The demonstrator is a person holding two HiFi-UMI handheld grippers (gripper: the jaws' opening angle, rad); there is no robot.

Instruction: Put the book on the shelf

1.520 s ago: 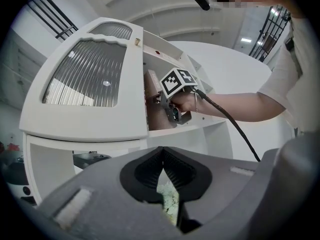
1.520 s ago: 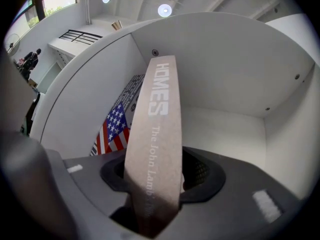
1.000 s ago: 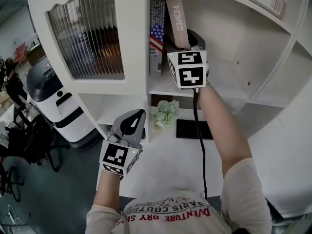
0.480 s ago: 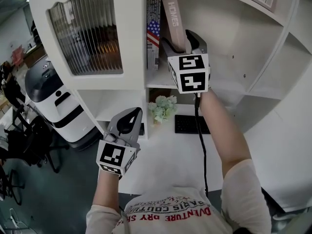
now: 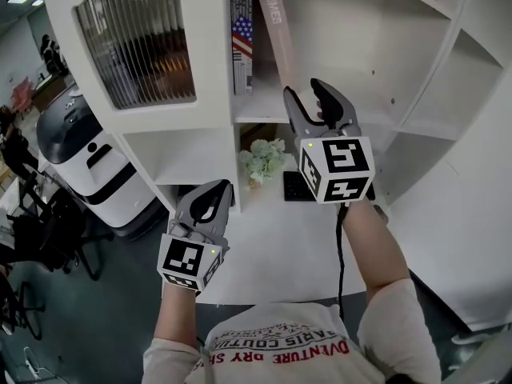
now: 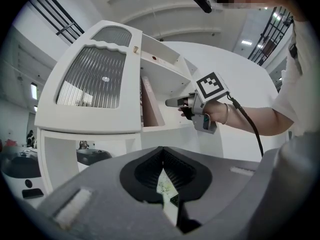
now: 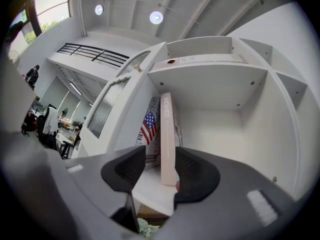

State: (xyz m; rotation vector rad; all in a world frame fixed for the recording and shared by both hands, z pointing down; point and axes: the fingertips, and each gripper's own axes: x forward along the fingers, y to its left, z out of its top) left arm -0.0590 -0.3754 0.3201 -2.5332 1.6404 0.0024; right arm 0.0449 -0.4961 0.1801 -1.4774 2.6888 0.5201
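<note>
Backed the right gripper (image 5: 306,93) away from the shelf (image 5: 260,112) and lower since a second ago, out in front of the board's edge now instead of up at the book; barely shifted the left gripper (image 5: 220,189). Left the book (image 5: 280,30) standing on the shelf, pink spine outward, tilted with its top toward a flag-covered book (image 5: 242,38) just beside it on the left; cannot tell whether touching. Right jaws well apart, lately closing partway, gripping nothing: book lined up with the gap in the right gripper view, yet well beyond the tips. Left jaws drawn together, holding nothing, low by the near edge of the desk (image 5: 272,254).

Looks placed, so probably little left beyond a possible straightening. Judged stiff, thin and fairly light, a hardback by its look, with smooth covers likely to slip under a weak pinch. Best taken across both covers near the spine, about mid-height, squeezing flat faces rather than page edges. Open space to its right: liable to slide down flat if nudged, so worth pressing upright against its neighbour.
</note>
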